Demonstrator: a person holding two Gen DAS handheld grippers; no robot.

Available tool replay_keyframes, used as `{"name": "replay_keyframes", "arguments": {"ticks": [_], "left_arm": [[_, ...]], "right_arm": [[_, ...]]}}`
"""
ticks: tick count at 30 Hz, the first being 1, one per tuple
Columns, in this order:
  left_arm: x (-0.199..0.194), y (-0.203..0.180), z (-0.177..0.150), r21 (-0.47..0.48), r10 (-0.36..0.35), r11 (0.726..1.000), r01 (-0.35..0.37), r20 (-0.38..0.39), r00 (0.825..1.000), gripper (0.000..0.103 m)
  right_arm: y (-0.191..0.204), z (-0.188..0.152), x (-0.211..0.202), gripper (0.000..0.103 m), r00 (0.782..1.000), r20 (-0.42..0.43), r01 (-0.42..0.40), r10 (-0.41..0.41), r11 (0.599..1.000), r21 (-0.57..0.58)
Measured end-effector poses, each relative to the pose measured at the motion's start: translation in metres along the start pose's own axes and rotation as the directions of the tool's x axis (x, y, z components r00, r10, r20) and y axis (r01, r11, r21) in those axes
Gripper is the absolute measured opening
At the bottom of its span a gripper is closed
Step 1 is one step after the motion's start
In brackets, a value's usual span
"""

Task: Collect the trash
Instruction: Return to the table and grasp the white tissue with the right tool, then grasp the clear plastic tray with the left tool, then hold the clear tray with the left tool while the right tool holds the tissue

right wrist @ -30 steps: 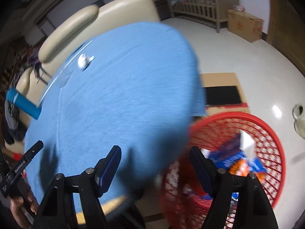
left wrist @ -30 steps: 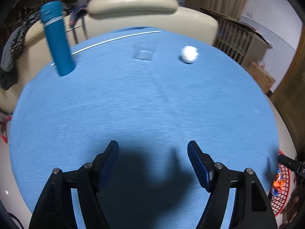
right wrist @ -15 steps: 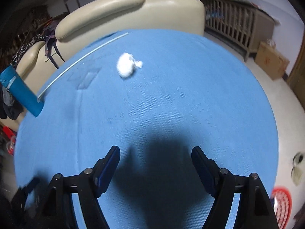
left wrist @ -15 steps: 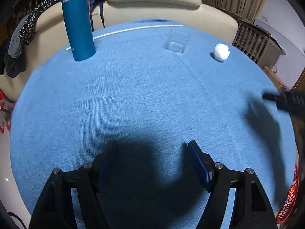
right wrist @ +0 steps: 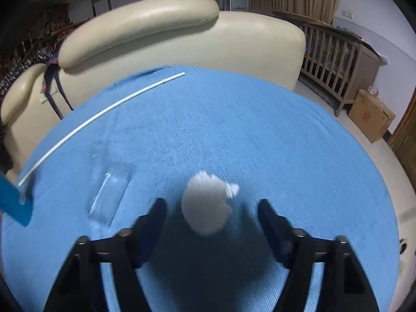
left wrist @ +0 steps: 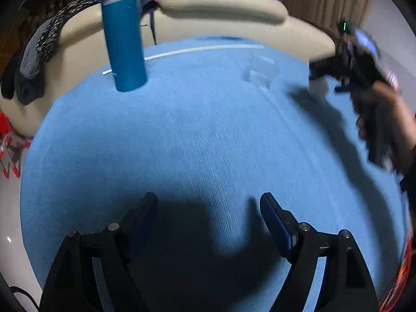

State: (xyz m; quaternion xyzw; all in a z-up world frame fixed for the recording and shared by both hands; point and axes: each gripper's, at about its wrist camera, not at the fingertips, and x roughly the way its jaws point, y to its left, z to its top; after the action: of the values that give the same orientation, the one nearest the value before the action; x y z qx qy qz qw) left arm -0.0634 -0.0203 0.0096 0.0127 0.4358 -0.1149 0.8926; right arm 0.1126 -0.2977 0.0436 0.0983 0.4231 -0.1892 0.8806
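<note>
Crumpled white paper ball (right wrist: 206,205) lies on the round worktop covered in blue ribbed cloth (right wrist: 260,143), and it serves as my landmark. My right gripper (right wrist: 212,209) hangs low over it with its dark fingers (right wrist: 153,221) spread wide, one on each side of the ball; neither is touching it as far as I can tell through the blur. Just left of the ball sits a small clear plastic box (right wrist: 110,195), near but apart from it. Beyond the ball and to its left, a thin white straw-like rod (right wrist: 104,111) lies along the far edge of the worktop, and a tall blue cylindrical bottle (right wrist: 13,202) stands well to the left of the ball at the edge of the view. Behind the worktop, past the ball, stands a cream leather armchair (right wrist: 182,31).

In my left wrist view, the ball (left wrist: 318,88) shows only as a pale smear under the right gripper (left wrist: 325,74), which reaches in from the right. My left gripper (left wrist: 208,205) hovers well away from the ball, over bare cloth (left wrist: 195,135), its fingers (left wrist: 273,218) parted and holding nothing. The bottle (left wrist: 124,41) stands upright far left of the ball.
</note>
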Motion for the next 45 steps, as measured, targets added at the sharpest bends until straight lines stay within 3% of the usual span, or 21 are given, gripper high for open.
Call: {"name": "replay_keyframes", "arguments": {"ticks": [1,2,4,5,10,15,20,23,24,25,29,39,45], "left_arm": [[0.001,0.001,0.007,-0.006,-0.004,1.000,0.004,0.005,1.000,0.081],[0.004,0.000,0.015,-0.006,-0.006,1.000,0.006,0.010,1.000,0.081],[0.012,-0.006,0.036,0.022,-0.020,1.000,0.019,0.019,1.000,0.081],[0.017,-0.011,0.046,0.040,-0.020,0.999,0.019,0.029,0.999,0.082],[0.043,-0.034,0.098,0.076,-0.013,0.997,0.004,0.126,0.992,0.082],[0.079,-0.069,0.150,0.122,-0.086,0.990,0.071,0.127,0.988,0.082],[0.124,-0.096,0.179,0.129,-0.084,0.989,0.076,0.061,0.995,0.082],[0.147,-0.102,0.181,0.133,-0.065,0.989,0.065,-0.008,0.998,0.082],[0.154,-0.103,0.179,0.133,-0.075,0.988,0.081,-0.046,0.996,0.075],[0.158,-0.102,0.180,0.127,-0.090,0.987,0.098,-0.064,0.994,0.054],[0.139,-0.093,0.165,0.122,-0.059,0.990,0.068,-0.076,0.995,0.053],[0.043,-0.050,0.099,0.092,0.015,0.996,-0.012,-0.035,0.999,0.053],[0.007,-0.034,0.060,0.073,0.024,0.997,-0.021,-0.030,0.999,0.053]], "right_arm": [[0.002,0.003,0.010,0.047,1.000,-0.022,0.004,-0.004,1.000,-0.001],[0.002,0.002,0.018,0.040,0.999,-0.042,-0.003,0.003,1.000,0.002],[0.002,0.000,0.033,0.038,0.996,-0.083,-0.025,0.026,1.000,0.011],[0.002,-0.001,0.031,0.033,0.998,-0.060,-0.020,0.020,1.000,-0.003],[-0.004,-0.016,0.017,0.029,0.997,-0.055,-0.052,0.048,0.996,-0.074],[-0.021,-0.045,-0.011,0.029,0.997,-0.052,-0.060,0.053,0.987,-0.152],[-0.036,-0.079,-0.042,0.029,0.995,-0.072,-0.077,0.066,0.983,-0.166],[-0.044,-0.091,-0.052,0.029,0.993,-0.084,-0.088,0.077,0.986,-0.143],[-0.046,-0.094,-0.054,0.029,0.993,-0.087,-0.090,0.079,0.986,-0.139],[-0.046,-0.096,-0.055,0.029,0.993,-0.091,-0.092,0.080,0.986,-0.138],[-0.044,-0.105,-0.069,0.029,0.992,-0.085,-0.106,0.095,0.985,-0.139],[-0.017,-0.138,-0.104,0.029,0.987,-0.057,-0.157,0.150,0.978,-0.140],[-0.007,-0.166,-0.136,0.029,0.985,-0.029,-0.172,0.170,0.975,-0.144]]}}
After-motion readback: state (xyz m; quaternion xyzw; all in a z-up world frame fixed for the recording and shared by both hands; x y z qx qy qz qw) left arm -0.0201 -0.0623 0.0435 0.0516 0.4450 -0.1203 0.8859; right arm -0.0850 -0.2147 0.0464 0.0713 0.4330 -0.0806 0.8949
